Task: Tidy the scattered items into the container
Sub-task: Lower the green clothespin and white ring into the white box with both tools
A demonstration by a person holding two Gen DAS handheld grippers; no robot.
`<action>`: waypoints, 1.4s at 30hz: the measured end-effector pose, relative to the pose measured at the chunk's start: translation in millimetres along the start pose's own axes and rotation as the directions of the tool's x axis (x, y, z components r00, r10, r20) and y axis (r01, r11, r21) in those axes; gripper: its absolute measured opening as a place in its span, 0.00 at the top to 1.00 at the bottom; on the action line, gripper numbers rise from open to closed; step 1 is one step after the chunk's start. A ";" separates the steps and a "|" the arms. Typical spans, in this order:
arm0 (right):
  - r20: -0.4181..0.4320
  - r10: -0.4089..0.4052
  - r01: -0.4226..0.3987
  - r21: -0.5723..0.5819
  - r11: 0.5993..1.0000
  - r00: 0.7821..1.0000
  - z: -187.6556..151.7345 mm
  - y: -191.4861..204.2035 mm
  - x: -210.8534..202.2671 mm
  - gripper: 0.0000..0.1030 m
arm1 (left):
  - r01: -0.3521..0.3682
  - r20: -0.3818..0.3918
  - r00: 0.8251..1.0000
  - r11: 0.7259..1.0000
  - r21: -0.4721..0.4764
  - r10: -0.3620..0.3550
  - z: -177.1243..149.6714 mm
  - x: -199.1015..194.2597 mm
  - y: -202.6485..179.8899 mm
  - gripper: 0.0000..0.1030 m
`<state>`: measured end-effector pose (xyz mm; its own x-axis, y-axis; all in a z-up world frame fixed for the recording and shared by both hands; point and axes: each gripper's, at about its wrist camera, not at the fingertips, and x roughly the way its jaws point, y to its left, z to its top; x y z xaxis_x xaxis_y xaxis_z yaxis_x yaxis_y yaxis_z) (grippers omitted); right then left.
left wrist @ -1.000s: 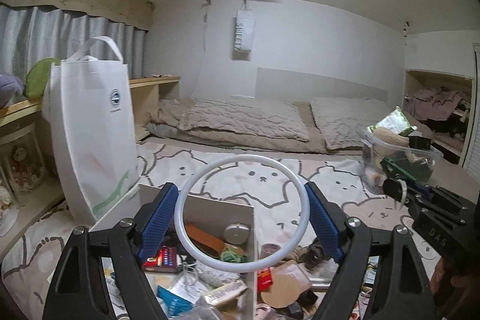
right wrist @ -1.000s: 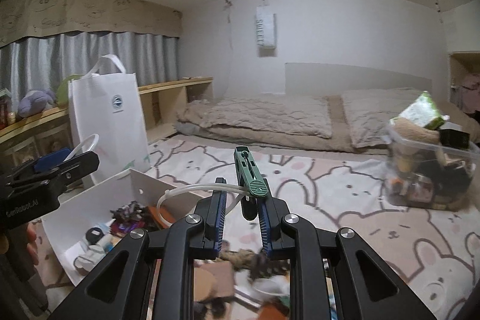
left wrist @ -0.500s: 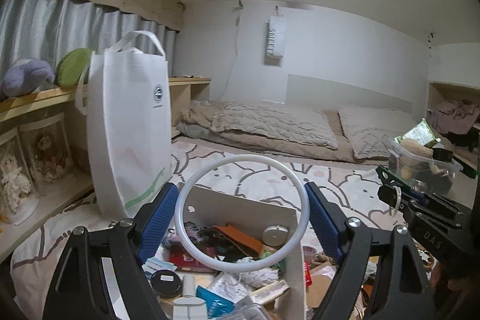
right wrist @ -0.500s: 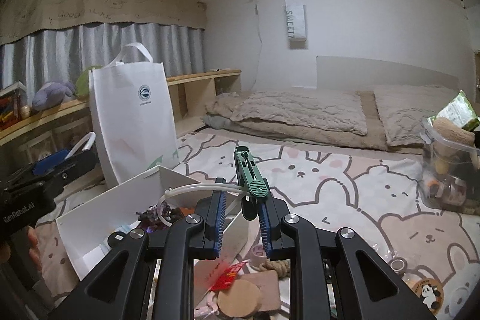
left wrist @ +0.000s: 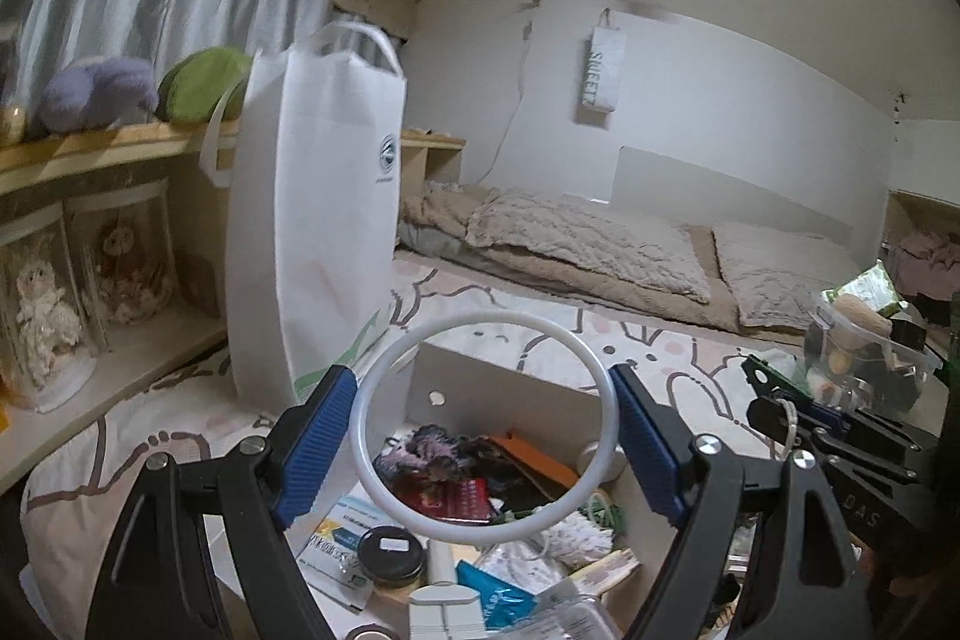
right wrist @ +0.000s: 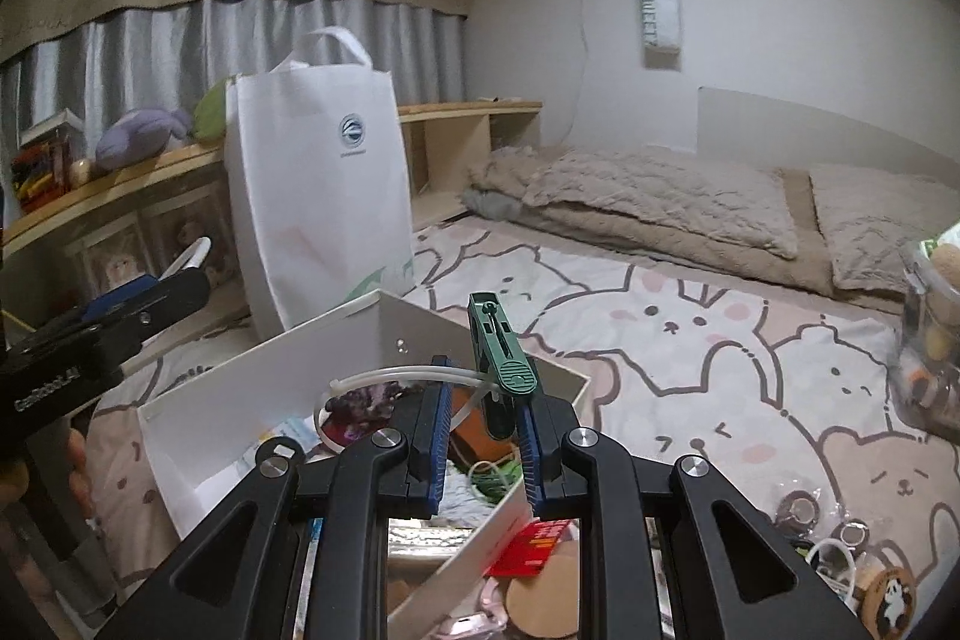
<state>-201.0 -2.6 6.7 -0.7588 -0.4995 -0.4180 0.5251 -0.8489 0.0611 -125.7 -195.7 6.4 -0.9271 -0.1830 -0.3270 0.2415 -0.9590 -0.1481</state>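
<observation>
Carrying two items over the box; release is the step in hand.

Lower centre of the left view: my left gripper [left wrist: 480,436] is spread wide, its pads pressing the white ring [left wrist: 384,382] from both sides. My right gripper [right wrist: 480,442] is nearly closed, pinching a green clip [right wrist: 501,355] with a clear tie looped off it. Just behind both sits the white box [right wrist: 276,370], already part filled. Next I judge both jaws must part above its opening, clear of the rim. Far left stands a white bag [left wrist: 318,232].

Smooth plastic ring [left wrist: 483,429], matt green plastic clip [right wrist: 501,361].
</observation>
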 end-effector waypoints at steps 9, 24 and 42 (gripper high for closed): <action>-0.047 0.063 -0.064 -0.024 0.998 0.997 -1.2 20.5 14.9 0.80 | -0.028 -0.099 0.995 0.999 -0.018 0.026 -15.1 35.7 12.9 0.18; -0.140 0.090 -0.094 -0.024 0.995 0.986 -5.6 34.2 38.5 0.80 | -0.079 -0.198 0.977 0.997 -0.008 0.076 -40.7 44.5 29.6 0.18; -0.218 0.134 -0.136 0.005 0.991 0.967 -7.4 50.2 63.0 0.80 | -0.134 -0.233 0.964 0.991 -0.021 0.125 -52.8 48.5 38.9 0.05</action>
<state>-219.5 -75.3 -23.3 -0.5794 -0.5588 -0.5933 0.6217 -0.7738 0.1217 -146.1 -230.5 -64.5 -0.7970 -0.2462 -0.5516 0.3693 -0.9212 -0.1225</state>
